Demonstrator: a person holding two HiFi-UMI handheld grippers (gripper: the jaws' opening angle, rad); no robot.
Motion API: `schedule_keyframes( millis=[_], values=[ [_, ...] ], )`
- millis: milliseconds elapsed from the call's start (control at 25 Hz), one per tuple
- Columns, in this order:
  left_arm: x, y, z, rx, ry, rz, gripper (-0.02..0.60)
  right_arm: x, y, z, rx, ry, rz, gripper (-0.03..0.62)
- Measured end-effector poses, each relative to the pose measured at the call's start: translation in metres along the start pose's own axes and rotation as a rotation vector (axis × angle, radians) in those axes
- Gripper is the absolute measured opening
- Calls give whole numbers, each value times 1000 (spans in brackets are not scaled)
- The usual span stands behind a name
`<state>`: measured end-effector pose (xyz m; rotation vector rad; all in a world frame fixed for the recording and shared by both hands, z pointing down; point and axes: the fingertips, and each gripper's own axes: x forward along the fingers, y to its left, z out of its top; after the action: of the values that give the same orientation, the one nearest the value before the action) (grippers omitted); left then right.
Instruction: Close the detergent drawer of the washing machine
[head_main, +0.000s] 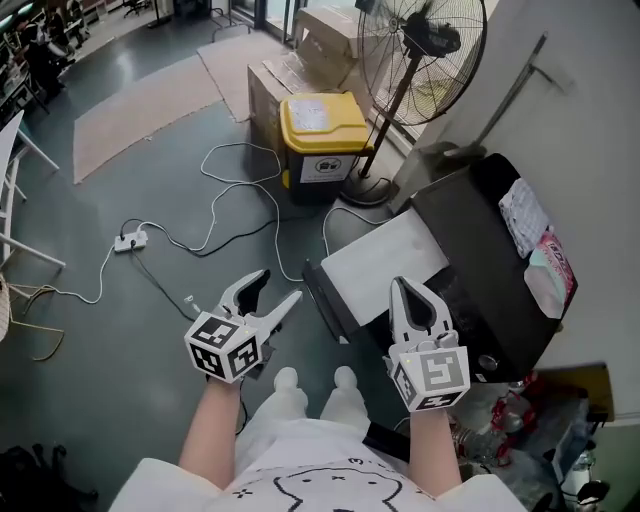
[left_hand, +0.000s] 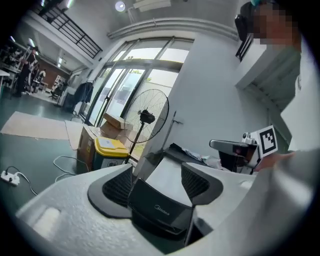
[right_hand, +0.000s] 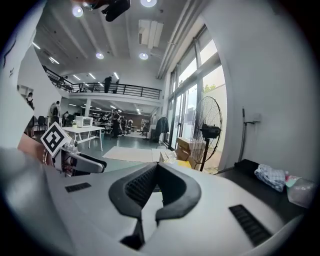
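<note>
The left gripper has its jaws spread wide and holds nothing; in the left gripper view the dark front panel of the detergent drawer, with a small logo on it, shows in the gap between them, just beyond the tips; whether either tip touches it cannot be told. The right gripper has its jaws pressed together with nothing between them; it hangs over the near edge of the drawer's white top, and contact there is not clear either.

The drawer stands pulled out of the washing machine; in the head view its long axis runs from the machine at the right down to the lower left, and the front panel faces the left gripper. The right gripper covers the spot where drawer meets machine; the machine's front face is out of sight from above.

Crumpled packets lie on the machine's dark top; a yellow-lidded bin, a standing fan and a power strip sit on the floor well beyond.
</note>
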<state>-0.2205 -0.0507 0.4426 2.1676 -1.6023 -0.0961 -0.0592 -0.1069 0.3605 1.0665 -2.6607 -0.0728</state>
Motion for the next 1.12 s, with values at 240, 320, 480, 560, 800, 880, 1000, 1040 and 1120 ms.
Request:
schedule_keyframes(
  millis=[240,320,480,560,800,880,1000,1040,1120],
  values=[
    [22,-3,-41,-112,77,-105,313,-14,-8,-25,32,57,-71,0],
    [28,-2,-58,-160,103,-134,313,-17,-9,-33,38,71,-84,0],
    [40,-4,-92,-279,148,-182,313,-24,-9,-50,45,108,-105,0],
    [46,-4,-105,-339,164,-205,313,-27,-9,-54,47,120,-112,0],
    [66,-12,-132,-446,212,-315,313,-29,-10,-64,45,147,-111,0],
    [69,-16,-138,-486,224,-370,313,-29,-10,-67,44,157,-112,0],
    [74,-20,-146,-563,228,-448,313,-29,-11,-69,36,162,-112,0],
    [75,-21,-148,-594,224,-470,313,-30,-13,-70,34,165,-116,0],
    [78,-21,-151,-654,210,-502,313,-32,-16,-69,30,171,-125,0]
  ],
)
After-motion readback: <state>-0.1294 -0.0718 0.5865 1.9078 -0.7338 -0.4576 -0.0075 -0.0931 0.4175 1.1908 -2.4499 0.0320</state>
